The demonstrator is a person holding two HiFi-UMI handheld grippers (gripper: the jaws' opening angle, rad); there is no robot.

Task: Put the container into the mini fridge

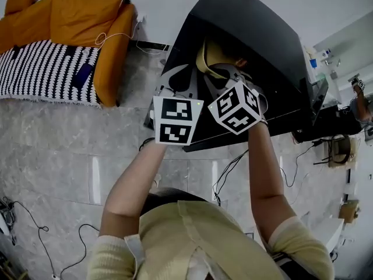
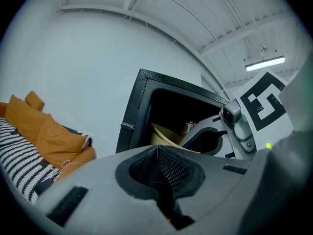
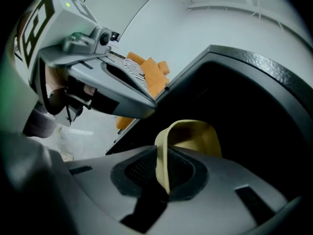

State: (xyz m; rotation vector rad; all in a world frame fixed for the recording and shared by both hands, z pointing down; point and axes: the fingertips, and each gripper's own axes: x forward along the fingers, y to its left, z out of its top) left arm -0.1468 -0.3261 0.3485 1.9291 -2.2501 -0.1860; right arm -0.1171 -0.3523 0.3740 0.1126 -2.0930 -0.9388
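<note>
Firstly, the head view: both grippers reach into the open black mini fridge (image 1: 274,45). The left gripper (image 1: 178,79) and the right gripper (image 1: 230,73) each carry a cube with black-and-white square markers, and the pale yellow plastic container (image 1: 207,57) sits at the fridge's dark opening. Left gripper view — its jaws are pressed together with nothing between them, facing the fridge. Right gripper view — the jaws clamp the thin rim of the container (image 3: 190,136), which stands against the fridge's dark inside.
</note>
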